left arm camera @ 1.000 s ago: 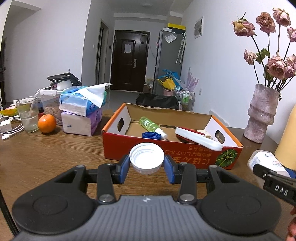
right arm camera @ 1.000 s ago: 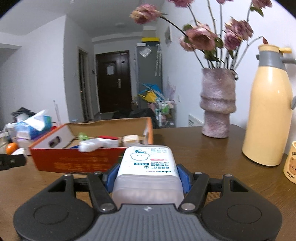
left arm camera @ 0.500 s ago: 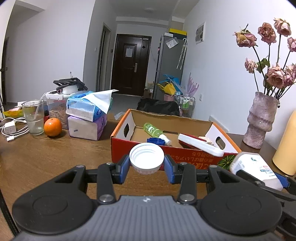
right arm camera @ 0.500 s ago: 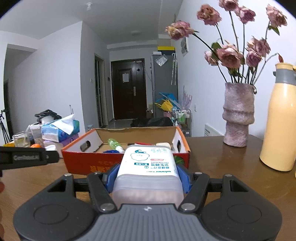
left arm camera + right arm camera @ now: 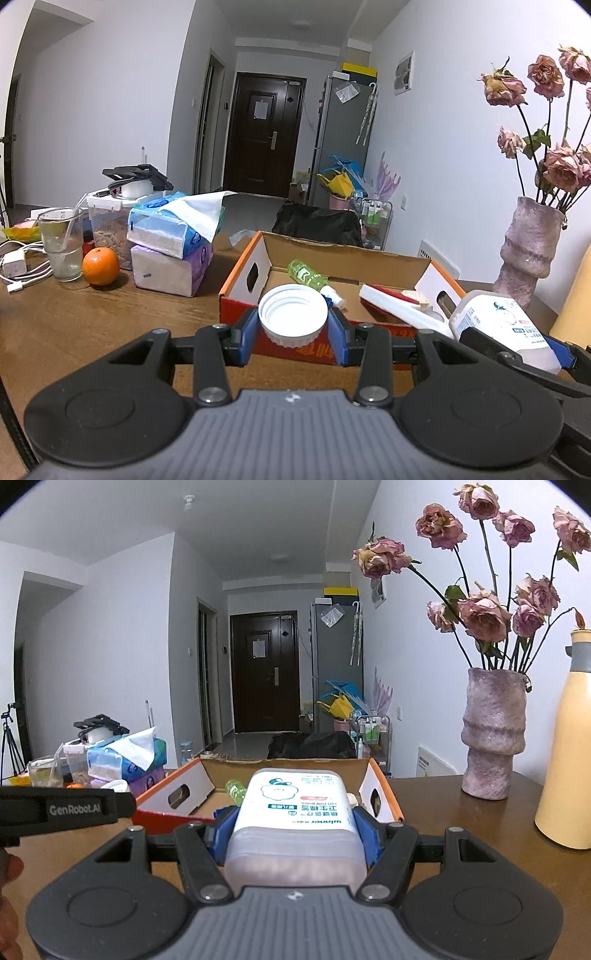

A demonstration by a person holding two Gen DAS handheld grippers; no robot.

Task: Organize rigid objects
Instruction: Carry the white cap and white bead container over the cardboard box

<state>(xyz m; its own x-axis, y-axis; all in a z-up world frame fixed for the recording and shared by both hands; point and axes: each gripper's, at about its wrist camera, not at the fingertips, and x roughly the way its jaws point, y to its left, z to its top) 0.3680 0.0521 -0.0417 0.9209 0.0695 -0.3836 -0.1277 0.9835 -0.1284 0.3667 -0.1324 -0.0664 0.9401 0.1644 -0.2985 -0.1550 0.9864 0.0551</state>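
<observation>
My left gripper (image 5: pixel 293 334) is shut on a white screw cap (image 5: pixel 293 319), held open side up just in front of the orange cardboard box (image 5: pixel 240 291). Inside the box lie a green bottle (image 5: pixel 308 275) and a white-and-red flat object (image 5: pixel 400 306). My right gripper (image 5: pixel 293 829) is shut on a white cotton-swab box (image 5: pixel 295 819) with a printed label, near the cardboard box's (image 5: pixel 173 794) front right corner. That swab box (image 5: pixel 498 325) also shows at the right of the left wrist view.
On the brown table (image 5: pixel 92 317) to the left stand tissue packs (image 5: pixel 171 236), an orange (image 5: pixel 100 261), a glass with a straw (image 5: pixel 62 242) and a charger with cables (image 5: pixel 16 266). A pink vase of dried roses (image 5: pixel 493 734) and a yellow thermos (image 5: pixel 569 760) stand at the right.
The right gripper with the swab box has swung left and risen toward the cardboard box, coming further into the left wrist view. The left gripper holds the cap about where it was.
</observation>
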